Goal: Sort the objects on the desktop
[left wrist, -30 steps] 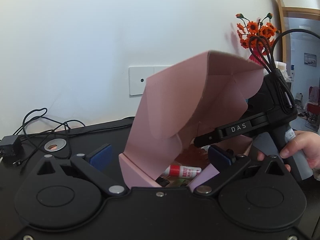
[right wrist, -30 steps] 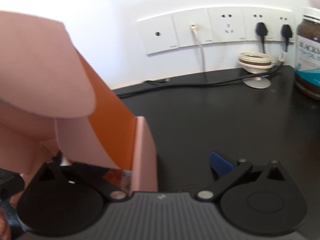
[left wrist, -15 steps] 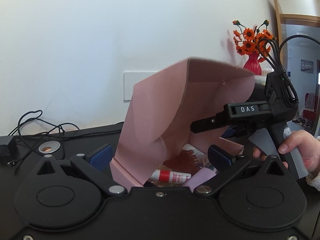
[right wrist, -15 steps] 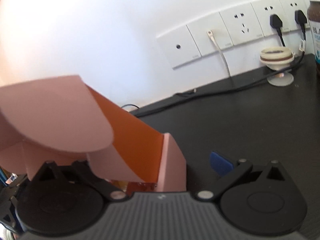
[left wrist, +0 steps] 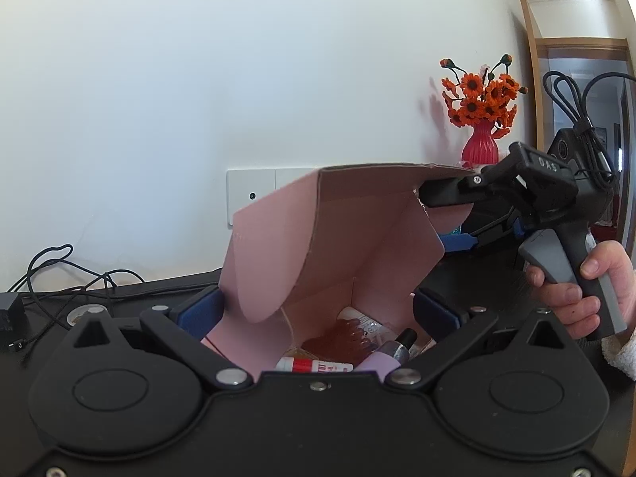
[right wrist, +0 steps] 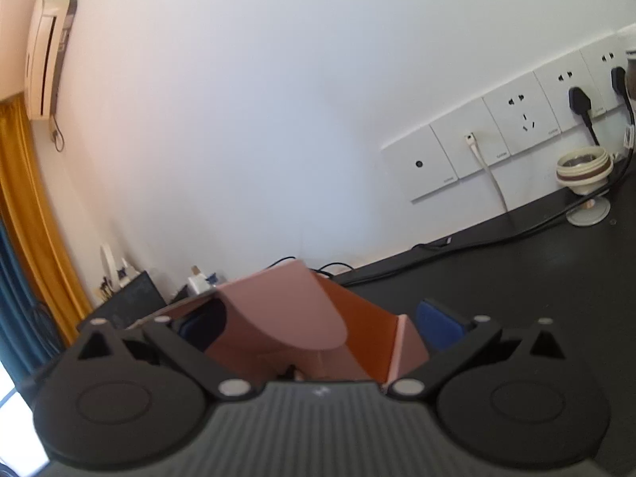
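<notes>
A pink cardboard box [left wrist: 357,234] stands on the black desk, its lid [left wrist: 274,246] half folded over. Inside lie a red-and-white tube [left wrist: 314,365], a dark-capped bottle [left wrist: 397,348] and an amber item [left wrist: 338,342]. My left gripper [left wrist: 318,314] is open, its blue pads either side of the box front. My right gripper [right wrist: 318,326] is open and straddles the box [right wrist: 318,330] from the far side, with its upper finger [left wrist: 445,192] on the lid's top edge in the left wrist view.
Wall sockets [right wrist: 516,115] with plugs and cables run along the back. A small cream cup [right wrist: 584,167] stands at right. A red vase of orange flowers [left wrist: 483,135] stands behind the box. Black cables [left wrist: 59,274] and an adapter [left wrist: 10,314] lie at left.
The lid has folded lower over the box. The right gripper has risen and tilted up, its finger now on the lid's top edge. The left gripper stayed around the box front.
</notes>
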The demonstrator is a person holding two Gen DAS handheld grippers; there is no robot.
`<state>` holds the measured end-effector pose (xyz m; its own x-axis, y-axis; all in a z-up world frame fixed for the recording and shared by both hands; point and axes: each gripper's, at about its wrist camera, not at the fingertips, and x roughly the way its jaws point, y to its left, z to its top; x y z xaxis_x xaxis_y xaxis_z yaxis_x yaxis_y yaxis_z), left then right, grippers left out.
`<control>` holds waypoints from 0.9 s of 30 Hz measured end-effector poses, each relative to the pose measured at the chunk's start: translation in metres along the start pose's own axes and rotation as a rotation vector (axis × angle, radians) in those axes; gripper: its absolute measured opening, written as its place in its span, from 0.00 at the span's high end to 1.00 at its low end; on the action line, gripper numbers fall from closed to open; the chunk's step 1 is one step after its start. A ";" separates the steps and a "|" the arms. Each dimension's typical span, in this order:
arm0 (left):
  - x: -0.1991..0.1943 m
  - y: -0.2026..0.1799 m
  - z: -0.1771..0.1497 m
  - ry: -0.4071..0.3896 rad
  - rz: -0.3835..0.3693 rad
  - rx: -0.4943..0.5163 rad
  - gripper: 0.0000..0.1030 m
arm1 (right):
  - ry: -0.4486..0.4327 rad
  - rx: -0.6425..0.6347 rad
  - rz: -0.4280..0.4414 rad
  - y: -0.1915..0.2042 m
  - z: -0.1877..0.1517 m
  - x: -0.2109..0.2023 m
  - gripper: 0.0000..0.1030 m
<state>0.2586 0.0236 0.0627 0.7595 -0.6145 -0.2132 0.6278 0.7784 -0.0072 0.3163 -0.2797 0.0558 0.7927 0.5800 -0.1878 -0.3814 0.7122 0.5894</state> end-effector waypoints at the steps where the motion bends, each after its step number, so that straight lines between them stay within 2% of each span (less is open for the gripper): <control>1: 0.000 0.001 0.000 -0.002 -0.003 -0.001 0.00 | 0.005 0.012 0.015 0.000 0.000 0.000 0.01; 4: 0.000 0.003 -0.001 -0.009 -0.012 -0.013 0.00 | 0.027 0.044 0.065 0.003 -0.003 0.000 0.01; 8: 0.000 0.003 -0.001 -0.013 -0.013 -0.015 0.00 | 0.069 0.156 0.127 -0.005 -0.006 0.006 0.01; 13: 0.001 0.005 -0.003 -0.009 -0.018 -0.025 0.00 | 0.067 0.250 0.157 -0.017 -0.004 0.007 0.01; 27: -0.005 0.006 -0.002 -0.050 -0.030 -0.050 0.00 | 0.077 0.191 0.167 -0.005 -0.004 0.007 0.01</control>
<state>0.2581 0.0318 0.0618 0.7486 -0.6427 -0.1632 0.6422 0.7640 -0.0624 0.3215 -0.2777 0.0486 0.6854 0.7164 -0.1304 -0.4012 0.5210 0.7534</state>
